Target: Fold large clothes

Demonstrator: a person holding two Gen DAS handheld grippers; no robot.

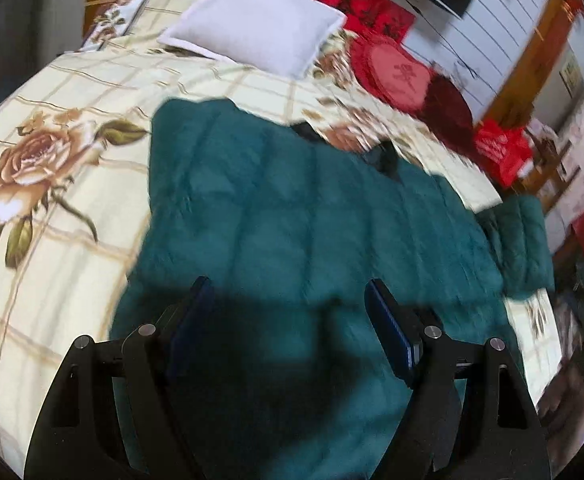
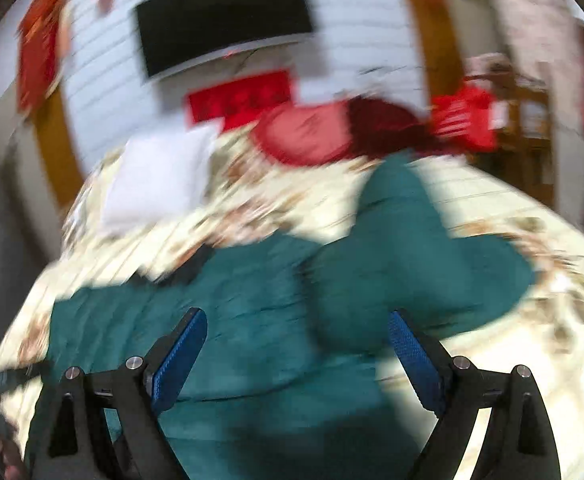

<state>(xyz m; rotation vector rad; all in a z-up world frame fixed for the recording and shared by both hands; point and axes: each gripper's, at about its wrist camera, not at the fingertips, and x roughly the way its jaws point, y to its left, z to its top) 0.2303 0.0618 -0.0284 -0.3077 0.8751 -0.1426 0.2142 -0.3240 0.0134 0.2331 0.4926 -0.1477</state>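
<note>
A large teal quilted jacket (image 1: 299, 208) lies spread flat on a floral bedspread (image 1: 52, 168). One sleeve (image 1: 519, 236) hangs off the bed's right edge. My left gripper (image 1: 288, 312) is open and empty, hovering above the jacket's near part. In the right wrist view the jacket (image 2: 252, 308) lies across the bed with a sleeve (image 2: 407, 232) angled up to the right. My right gripper (image 2: 295, 340) is open and empty above the jacket where the sleeve joins the body. The right wrist view is motion-blurred.
A white pillow (image 1: 256, 20) and red heart-shaped cushions (image 1: 399, 72) lie at the head of the bed. A red bag (image 1: 499, 148) sits on a wooden chair beside the bed. A dark screen (image 2: 224, 16) hangs on the wall.
</note>
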